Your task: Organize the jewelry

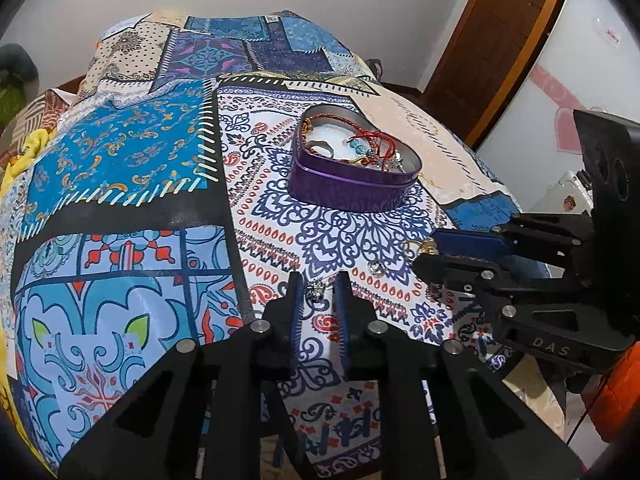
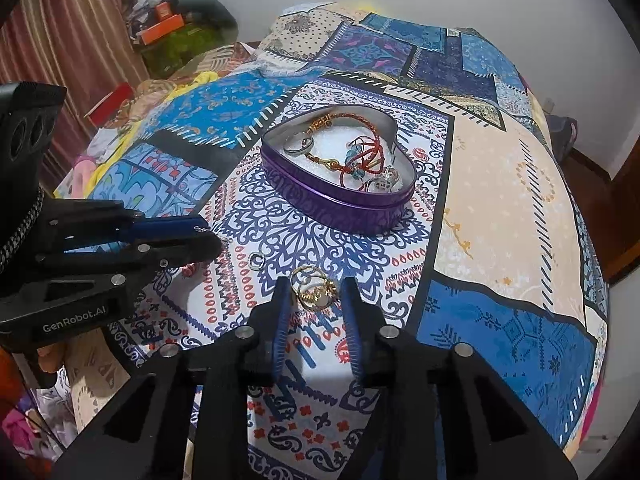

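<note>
Patchwork bedding (image 1: 132,148) in blues, purples and cream is covering a bed, with a white wall and a brown wooden door (image 1: 500,40) lying behind it in the left wrist view. Sitting on the white paisley panel is a purple heart-shaped tin (image 1: 352,168), lid off, holding red cord bracelets (image 2: 360,148), a gold chain and a silver ring (image 2: 300,146) on a white lining.

Nearer the cameras, three loose pieces are lying on the bedding. A silver charm (image 1: 317,290) is resting between the fingers of the left tongs (image 1: 319,292), which are standing apart around it; whether the pads are touching it I cannot tell. A small silver ring (image 2: 256,260) is lying alone on the cloth between the two tools. A cluster of gold rings and earrings (image 2: 314,289) is sitting between the fingers of the right tongs (image 2: 316,300), whose blue pads (image 2: 282,320) are standing apart on either side without clamping it.

Both tools are hovering low over the bedding, close beside each other, each showing at the edge of the other's view. Striped curtains (image 2: 80,40) and cluttered boxes are showing in the far left corner of the right wrist view.
</note>
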`<action>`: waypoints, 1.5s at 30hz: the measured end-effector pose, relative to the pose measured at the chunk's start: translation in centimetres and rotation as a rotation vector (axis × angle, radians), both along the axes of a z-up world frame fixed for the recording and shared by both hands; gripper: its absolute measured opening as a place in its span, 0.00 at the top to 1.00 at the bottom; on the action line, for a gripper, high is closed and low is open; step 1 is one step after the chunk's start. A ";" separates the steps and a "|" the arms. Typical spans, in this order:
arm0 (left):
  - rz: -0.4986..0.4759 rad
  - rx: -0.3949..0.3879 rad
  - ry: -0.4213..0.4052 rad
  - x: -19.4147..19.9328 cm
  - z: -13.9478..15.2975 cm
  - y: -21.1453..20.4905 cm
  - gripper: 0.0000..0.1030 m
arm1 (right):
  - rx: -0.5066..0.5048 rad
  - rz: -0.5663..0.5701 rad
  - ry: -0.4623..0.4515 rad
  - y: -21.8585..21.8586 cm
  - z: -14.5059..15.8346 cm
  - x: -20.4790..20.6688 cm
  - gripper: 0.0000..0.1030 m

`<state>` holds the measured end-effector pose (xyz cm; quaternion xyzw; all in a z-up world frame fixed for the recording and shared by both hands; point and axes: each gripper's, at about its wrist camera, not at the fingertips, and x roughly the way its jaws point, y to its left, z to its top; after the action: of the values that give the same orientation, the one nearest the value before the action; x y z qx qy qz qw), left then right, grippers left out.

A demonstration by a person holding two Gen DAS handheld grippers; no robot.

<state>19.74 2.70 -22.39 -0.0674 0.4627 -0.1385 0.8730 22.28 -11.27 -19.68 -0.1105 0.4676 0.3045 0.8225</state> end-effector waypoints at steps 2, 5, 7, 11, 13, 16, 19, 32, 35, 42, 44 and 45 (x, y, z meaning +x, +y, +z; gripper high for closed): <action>-0.007 -0.006 -0.003 0.0 0.1 -0.1 0.91 | 0.004 -0.001 -0.011 0.0 0.1 -0.2 0.81; -0.014 -0.006 -0.011 -0.1 0.2 -0.3 0.91 | 0.007 -0.011 -0.018 -0.2 0.2 -0.2 0.81; -0.015 -0.001 -0.013 -0.2 0.4 -0.4 0.91 | 0.010 -0.020 -0.018 -0.3 0.3 -0.1 0.81; -0.005 -0.001 -0.029 -0.5 0.9 -0.2 0.91 | 0.016 -0.039 -0.029 -0.7 0.8 -0.2 0.81; 0.002 -0.002 -0.042 -0.7 1.5 -0.1 0.91 | 0.015 -0.045 -0.037 -0.9 1.1 -0.2 0.81; 0.014 0.004 -0.062 -0.9 2.2 0.2 0.91 | 0.021 -0.055 -0.048 -1.3 1.6 -0.2 0.81; 0.027 0.003 -0.080 -1.0 3.0 0.6 0.91 | 0.027 -0.067 -0.065 -1.7 2.3 -0.2 0.81; 0.060 0.034 -0.177 0.3 6.4 1.1 0.91 | 0.075 -0.110 -0.121 -2.5 4.7 0.7 0.81; 0.058 0.035 -0.195 0.8 6.9 1.1 0.91 | 0.084 -0.111 -0.133 -2.3 5.2 1.2 0.81; 0.038 0.035 -0.235 2.7 8.0 0.5 0.91 | 0.101 -0.106 -0.160 -1.6 5.9 2.3 0.81; 0.031 0.038 -0.244 3.1 8.1 0.2 0.91 | 0.109 -0.108 -0.163 -1.4 6.1 2.8 0.81; 0.027 0.036 -0.248 3.3 8.1 0.0 0.91 | 0.115 -0.109 -0.163 -1.4 6.2 2.9 0.81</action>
<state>23.05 2.73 -14.25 -0.0404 0.3525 -0.1260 0.9264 25.20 -12.67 -13.51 -0.0619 0.3862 0.2757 0.8781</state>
